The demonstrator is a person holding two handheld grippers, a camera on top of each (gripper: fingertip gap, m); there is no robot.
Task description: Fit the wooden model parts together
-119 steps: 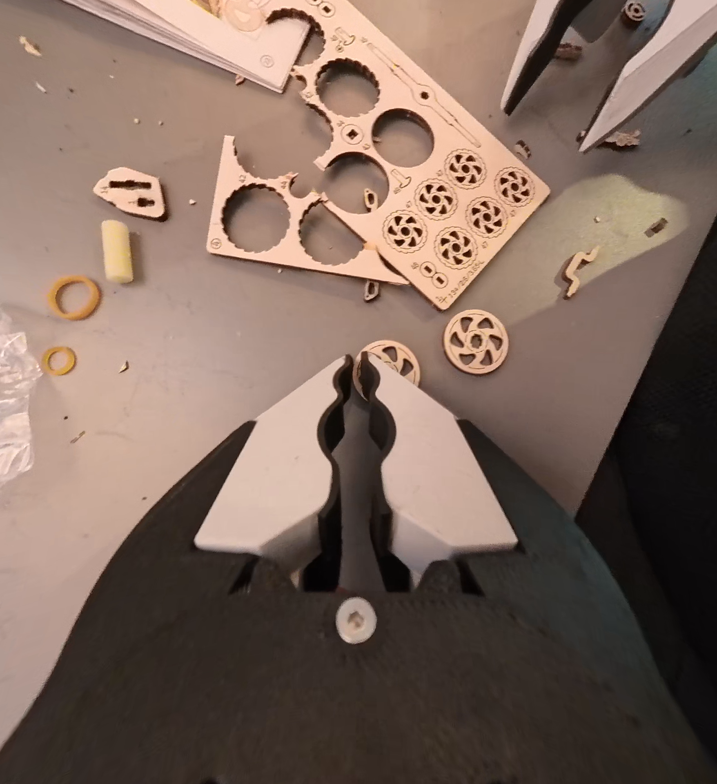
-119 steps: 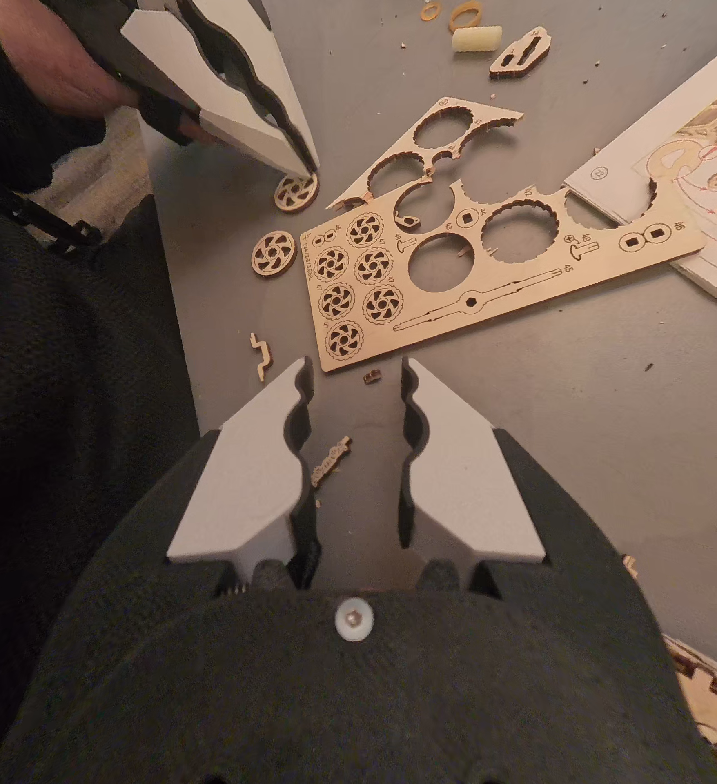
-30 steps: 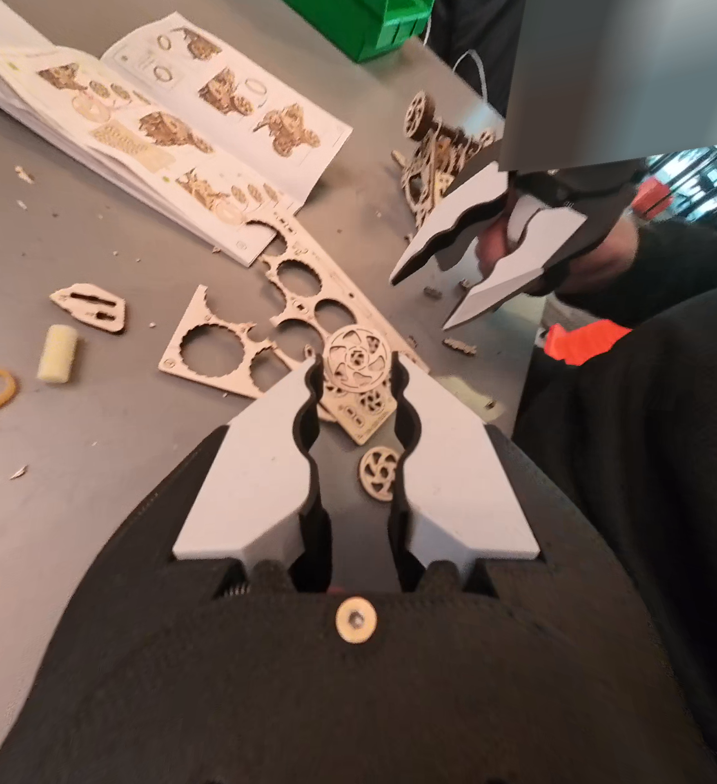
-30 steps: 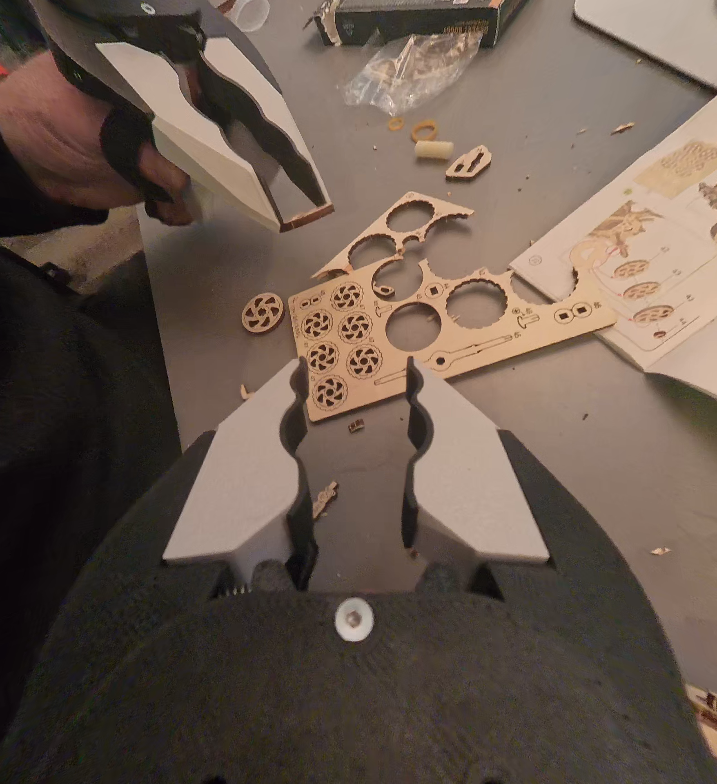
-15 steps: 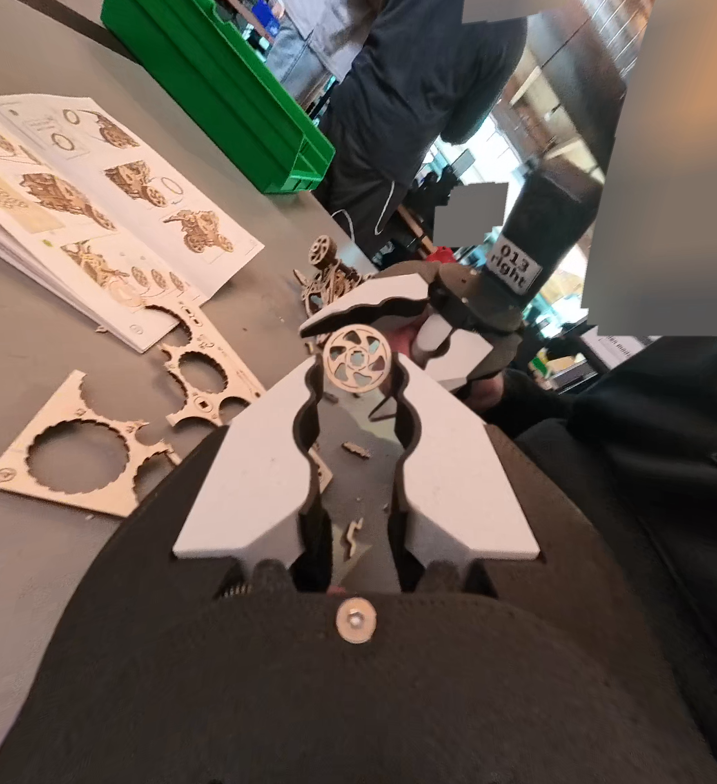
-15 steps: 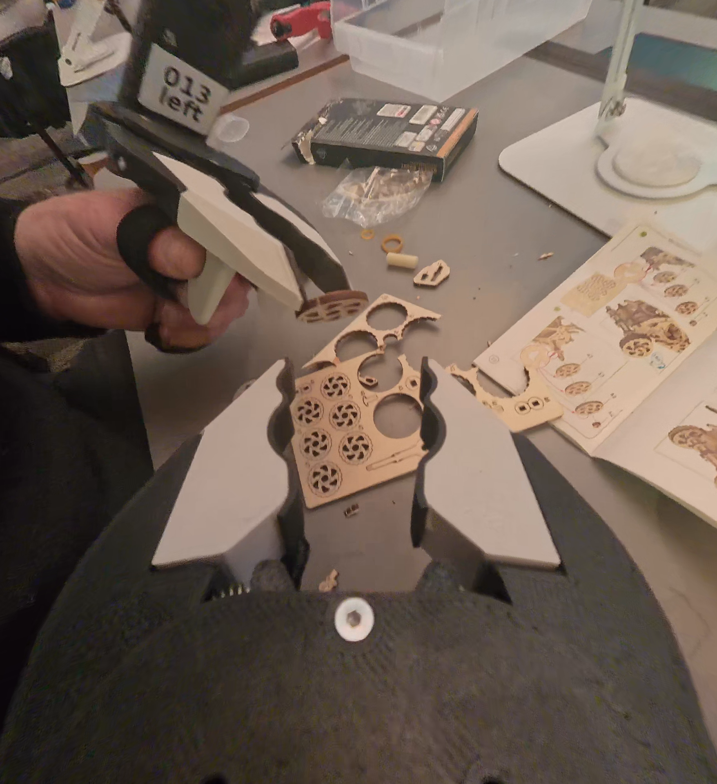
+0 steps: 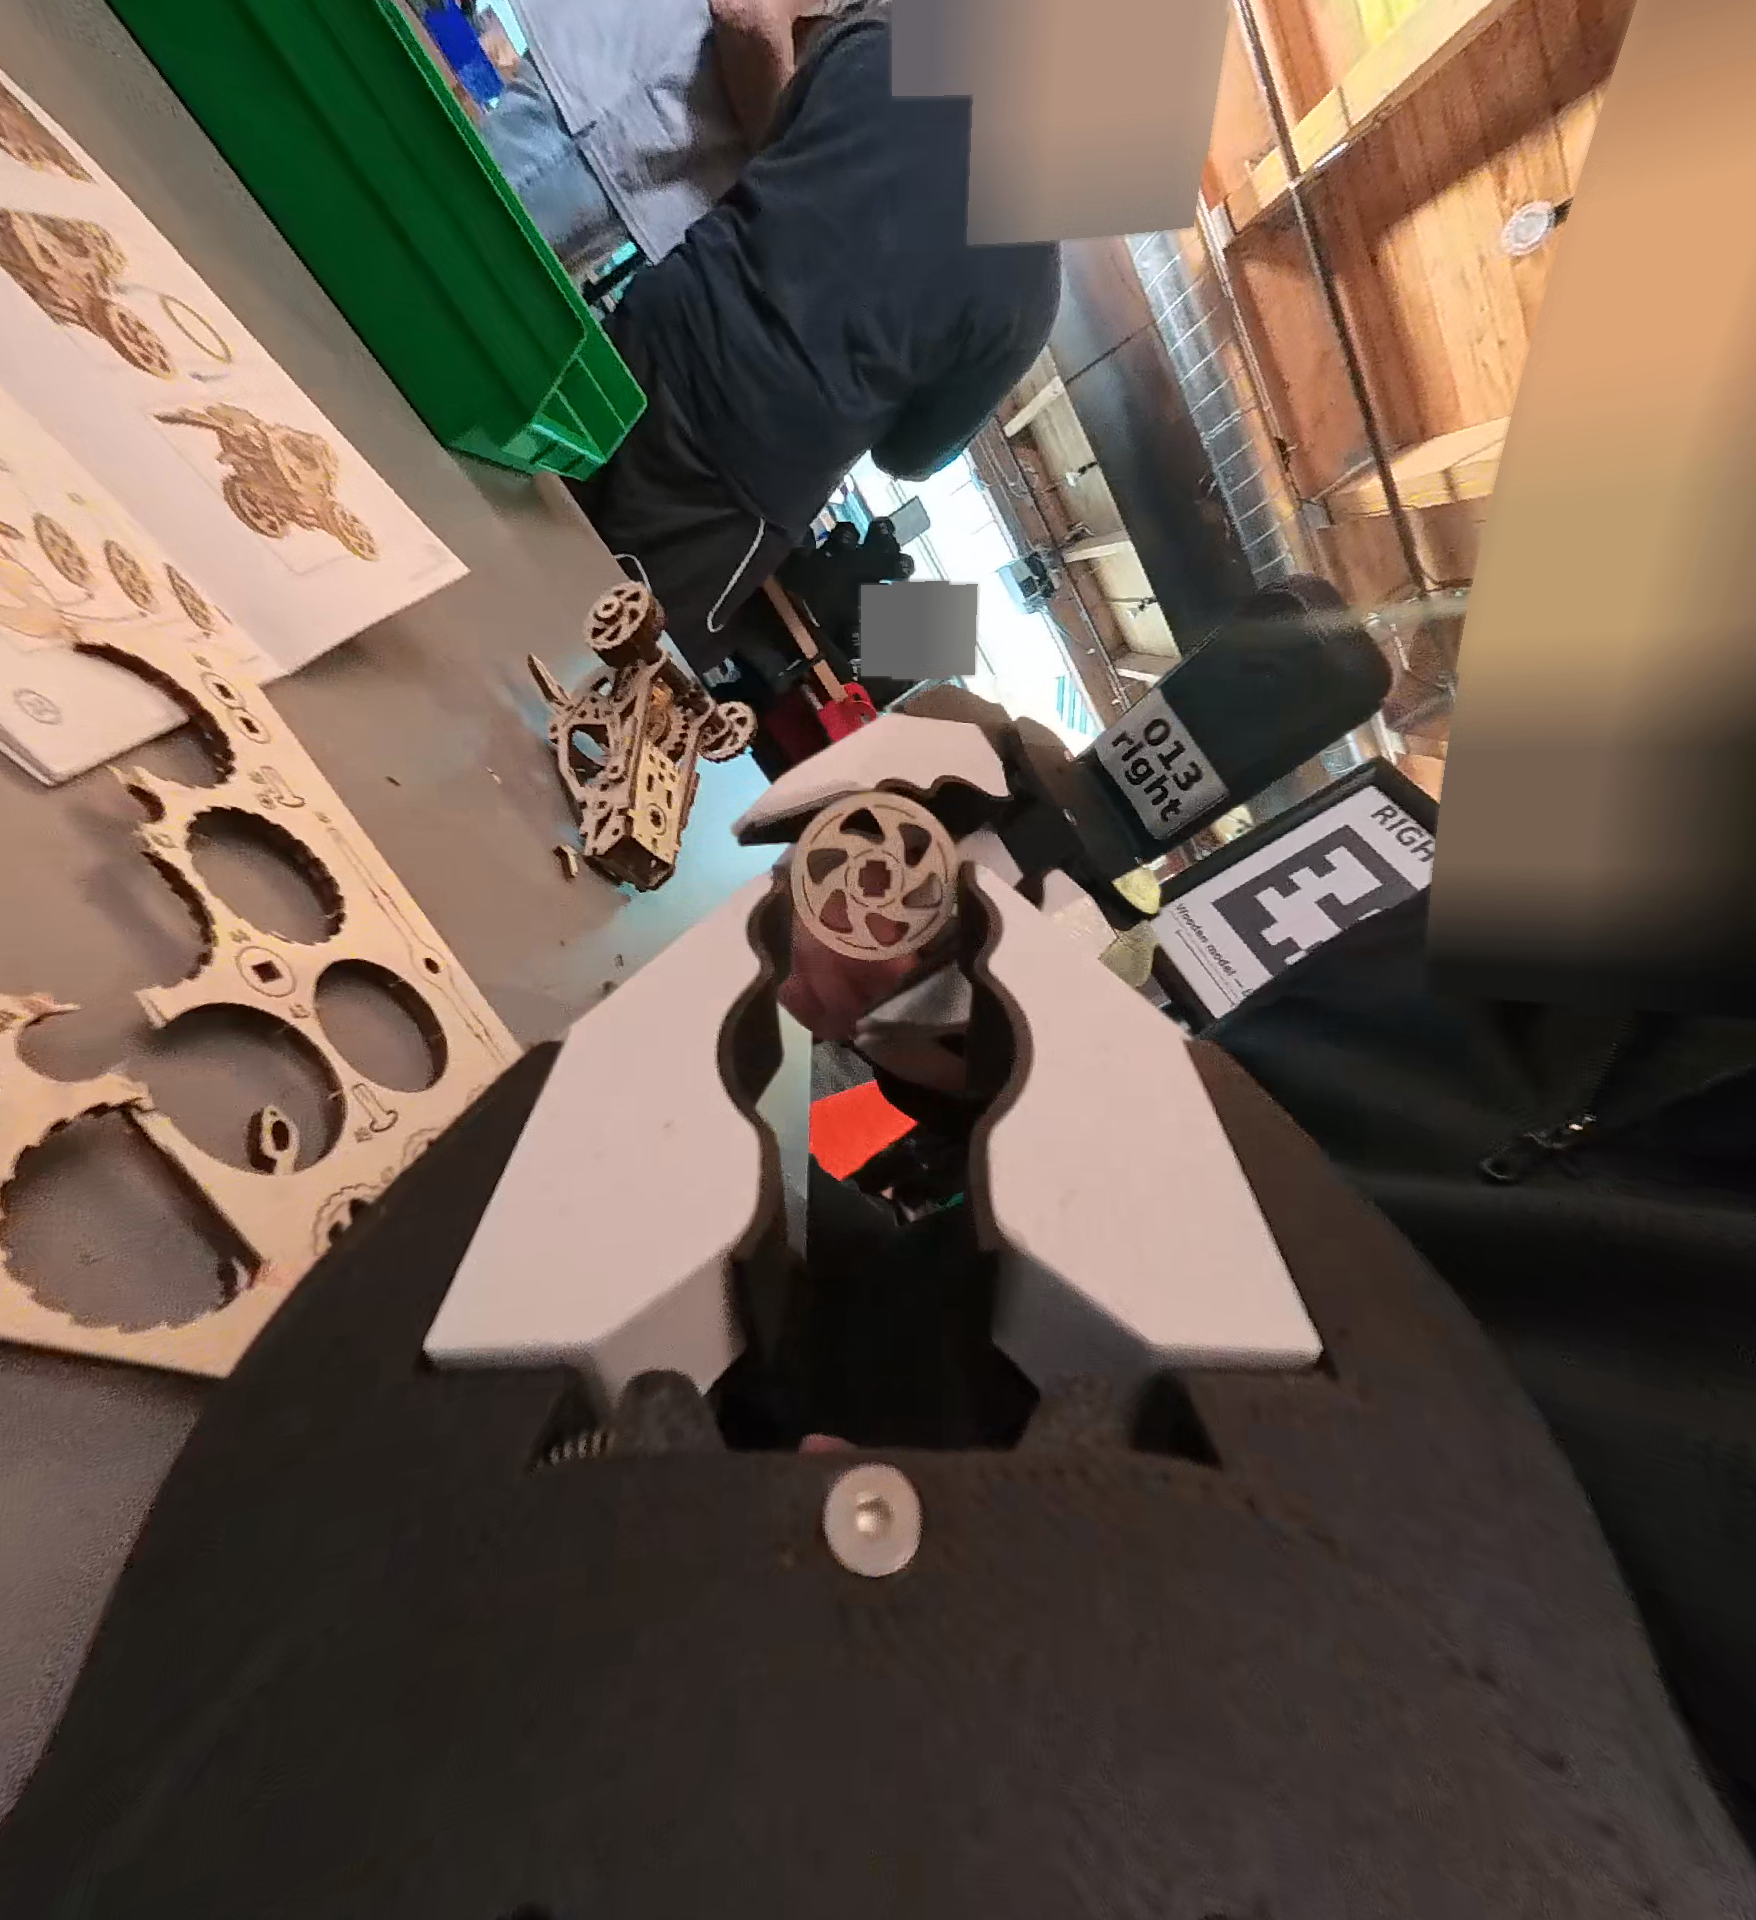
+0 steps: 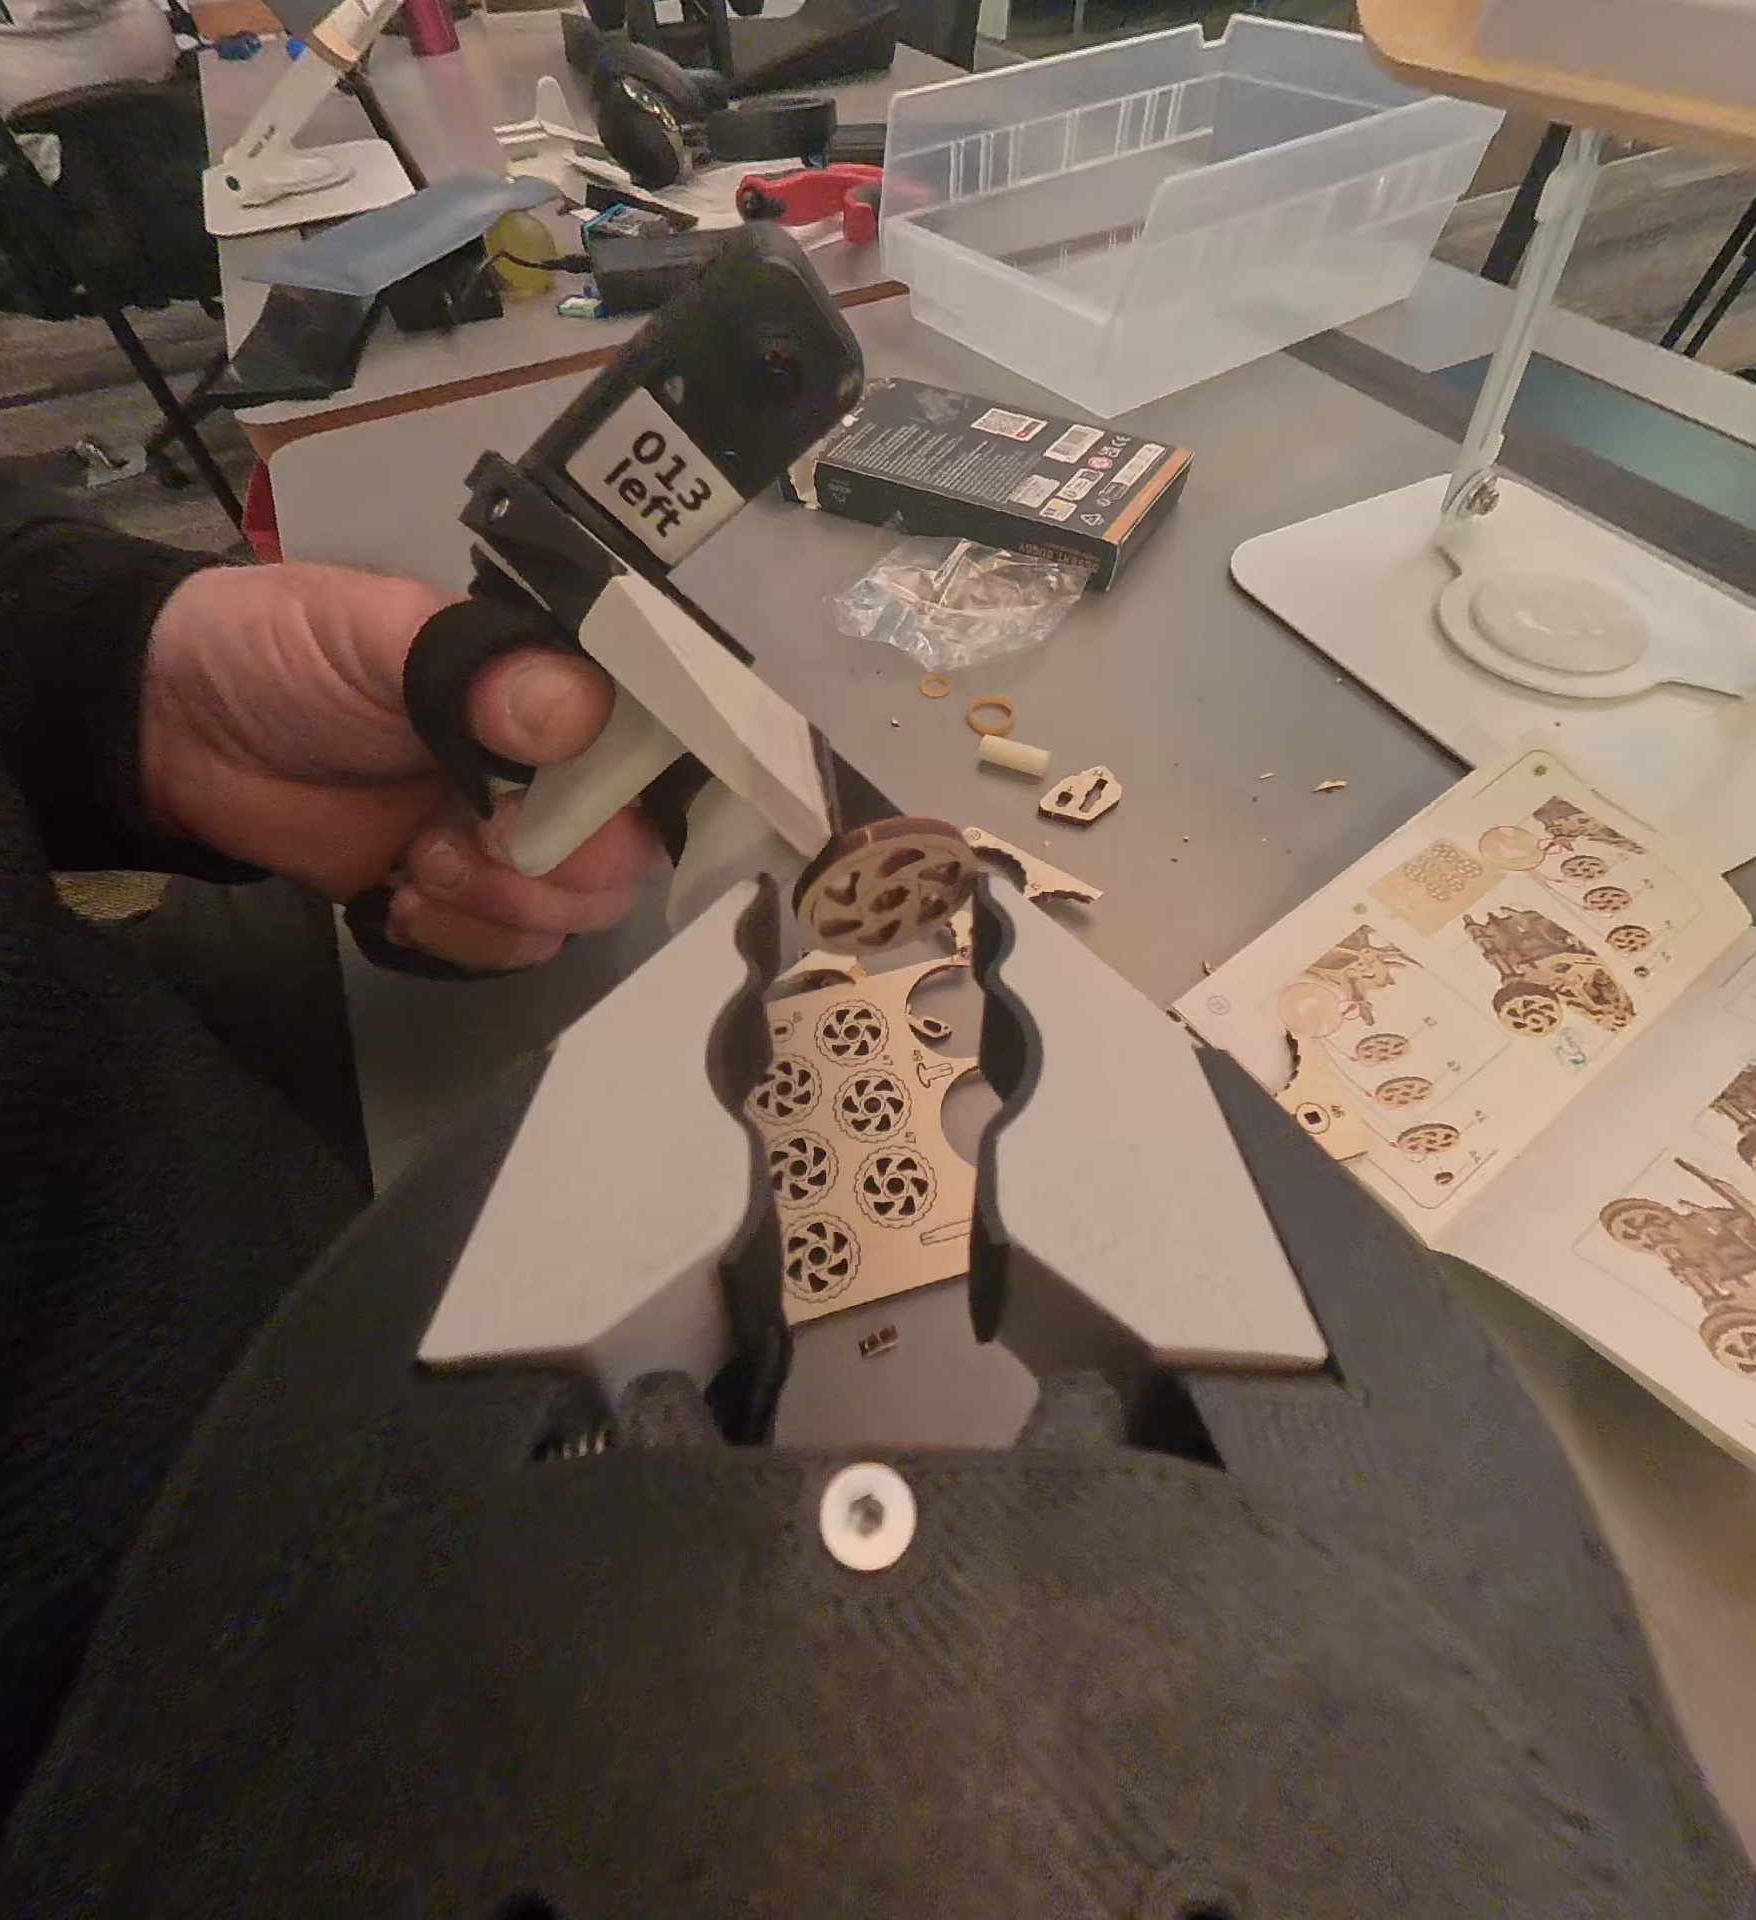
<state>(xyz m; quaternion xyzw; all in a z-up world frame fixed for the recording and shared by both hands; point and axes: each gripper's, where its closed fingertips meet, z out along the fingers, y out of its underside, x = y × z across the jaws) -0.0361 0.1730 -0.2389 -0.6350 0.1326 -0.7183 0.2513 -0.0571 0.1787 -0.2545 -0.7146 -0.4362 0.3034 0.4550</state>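
A round wooden wheel (image 7: 874, 878) with curved spokes is held in the air above the grey table (image 8: 1217, 727). My left gripper (image 7: 874, 883) is shut on its rim. In the right wrist view the left gripper (image 8: 791, 847) comes in from the left with the wheel (image 8: 889, 883) at its tips. My right gripper (image 8: 879, 899) has its two fingertips against opposite sides of the same wheel. In the left wrist view the right gripper's fingers (image 7: 884, 764) show just behind the wheel.
A wooden parts sheet (image 8: 853, 1143) with several small wheels lies below the grippers. An open instruction booklet (image 8: 1476, 1039) lies to the right. A partly built wooden model (image 7: 635, 769) stands near the table edge, by a green bin (image 7: 417, 208). A person (image 7: 801, 312) stands behind. Left and right tips are no more than a few centimetres apart.
Both grippers have risen and turned towards each other. The right gripper's fingers have narrowed around the wheel that the left gripper picked up from the table.
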